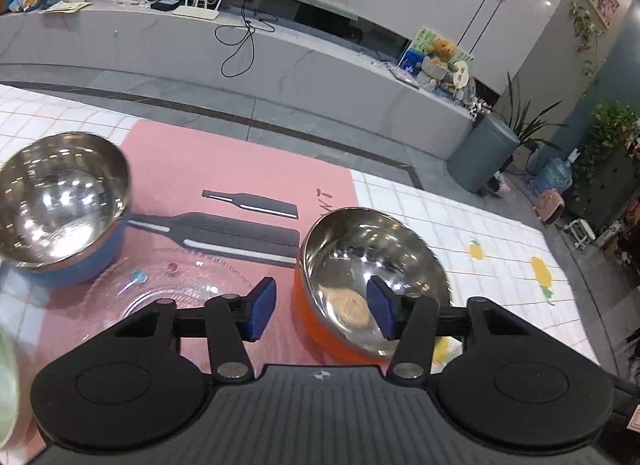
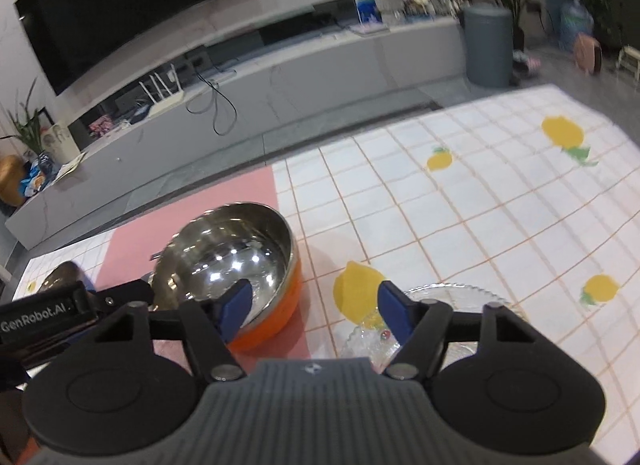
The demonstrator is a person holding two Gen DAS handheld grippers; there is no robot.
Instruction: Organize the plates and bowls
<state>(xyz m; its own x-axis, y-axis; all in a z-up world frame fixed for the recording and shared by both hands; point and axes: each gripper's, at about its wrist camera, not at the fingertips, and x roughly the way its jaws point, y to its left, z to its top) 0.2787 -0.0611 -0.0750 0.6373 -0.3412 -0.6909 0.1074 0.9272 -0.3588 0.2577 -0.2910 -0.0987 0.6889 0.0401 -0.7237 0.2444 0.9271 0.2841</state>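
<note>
An orange bowl (image 1: 360, 265) with a steel inside stands on the pink mat; it also shows in the right wrist view as the orange bowl (image 2: 240, 257). My left gripper (image 1: 322, 307) is open, its jaws astride the bowl's near-left rim, one pad inside and one outside, neither pressing. A blue steel-lined bowl (image 1: 60, 205) sits far left. A clear glass plate (image 1: 180, 281) lies between the two bowls. My right gripper (image 2: 316, 309) is open, nothing held: one finger hangs over the orange bowl, the other over a second clear glass plate (image 2: 460, 297).
A pink mat (image 1: 224, 161) with bottle prints lies on a checked lemon tablecloth (image 2: 480, 205). The left gripper's body (image 2: 60, 313) shows left of the orange bowl. A pale green object (image 1: 6, 385) sits at the left edge. Beyond the table are the floor and a long TV bench.
</note>
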